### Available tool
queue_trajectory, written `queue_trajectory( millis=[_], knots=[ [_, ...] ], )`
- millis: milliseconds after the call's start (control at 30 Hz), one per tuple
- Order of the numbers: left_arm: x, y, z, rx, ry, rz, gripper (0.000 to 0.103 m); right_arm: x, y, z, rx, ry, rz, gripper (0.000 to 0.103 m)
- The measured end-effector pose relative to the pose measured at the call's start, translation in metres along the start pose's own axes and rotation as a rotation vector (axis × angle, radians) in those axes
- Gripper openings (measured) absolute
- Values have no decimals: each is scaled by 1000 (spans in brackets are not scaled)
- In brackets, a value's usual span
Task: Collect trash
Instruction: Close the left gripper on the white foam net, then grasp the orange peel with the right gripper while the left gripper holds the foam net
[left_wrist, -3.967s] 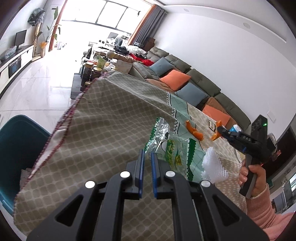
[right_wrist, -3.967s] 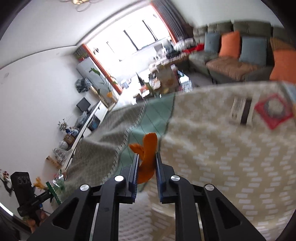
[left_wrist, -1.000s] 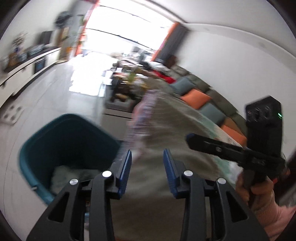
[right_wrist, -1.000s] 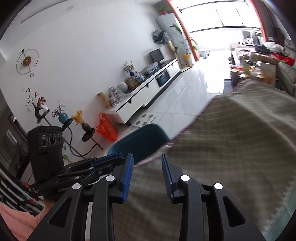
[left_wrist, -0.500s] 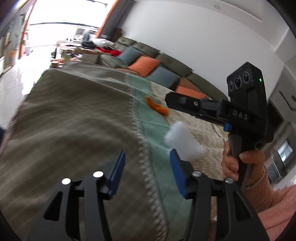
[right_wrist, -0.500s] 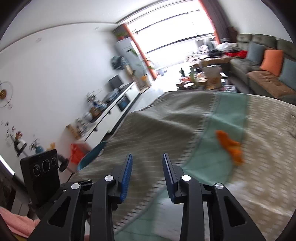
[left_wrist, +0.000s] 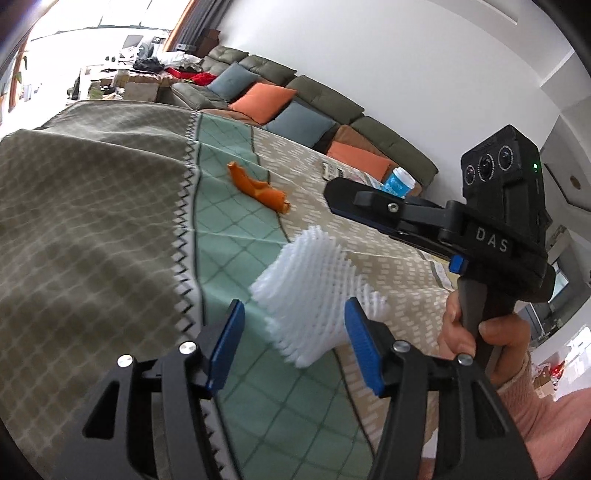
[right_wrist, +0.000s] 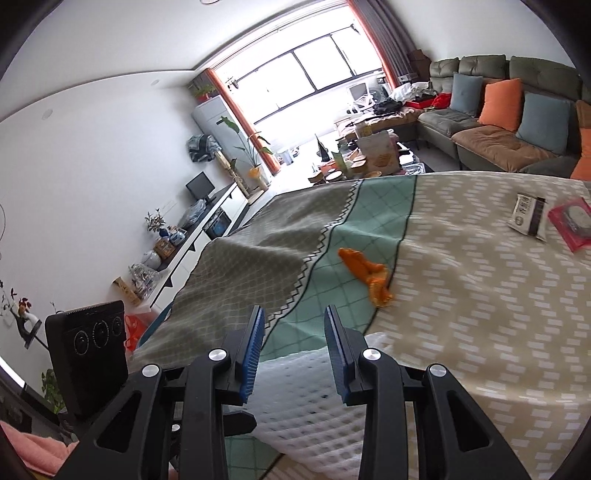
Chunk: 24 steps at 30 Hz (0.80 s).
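Living room, sofa (left_wrist: 325, 110) behind, patterned cloth (left_wrist: 92, 206) over table. My left gripper (left_wrist: 293, 341) spread wide, empty, straddling white foam net (left_wrist: 314, 291) — lined up, I judge, to clamp it next. Right gripper (right_wrist: 291, 345) also parted, empty, hovering above same net (right_wrist: 314, 398), likely leaving grab to left. Net lies on green band near me, long axis pointing away toward orange peel (right_wrist: 367, 273). Peel farther up band, slanted across it, untouched.
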<state>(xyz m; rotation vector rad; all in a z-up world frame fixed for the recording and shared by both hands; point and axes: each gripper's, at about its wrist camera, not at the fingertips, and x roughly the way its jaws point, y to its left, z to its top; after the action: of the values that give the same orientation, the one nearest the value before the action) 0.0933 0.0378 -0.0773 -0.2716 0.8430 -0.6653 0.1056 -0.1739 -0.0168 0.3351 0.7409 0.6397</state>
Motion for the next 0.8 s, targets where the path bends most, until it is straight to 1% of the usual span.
queue_trajectory(
  millis=[100, 167, 200, 233, 267, 333, 433, 667, 700, 733, 800],
  knots=[
    [4, -2, 0, -12, 22, -16, 56, -1, -9, 1, 6, 2, -10, 35],
    [3, -2, 0, -23, 28, -15, 51, 0, -13, 1, 6, 8, -16, 35],
    [6, -1, 0, -28, 37, -21, 38, 2, -16, 1, 12, 15, -18, 35],
    [4, -1, -1, -33, 41, -24, 31, 3, -18, 2, 15, 19, -24, 35],
    [5, 0, -2, -37, 44, -24, 29, 5, -20, 2, 12, 24, -34, 35],
    [5, 1, -3, -42, 43, -18, 22, 8, -25, 3, 14, 33, -50, 35],
    [2, 2, -3, -47, 32, -22, 18, 14, -31, 7, 14, 40, -72, 35],
    [-15, 4, -4, -40, -1, -14, 16, 32, -38, 18, 9, 73, -112, 35],
    [-19, 5, -5, -42, -7, -11, 16, 36, -38, 18, 8, 83, -115, 37],
    [-21, 7, -5, -45, -10, -8, 16, 40, -39, 19, 7, 91, -120, 43],
    [-27, 10, -6, -56, -20, 2, 16, 46, -40, 20, 5, 107, -132, 43]
  ],
)
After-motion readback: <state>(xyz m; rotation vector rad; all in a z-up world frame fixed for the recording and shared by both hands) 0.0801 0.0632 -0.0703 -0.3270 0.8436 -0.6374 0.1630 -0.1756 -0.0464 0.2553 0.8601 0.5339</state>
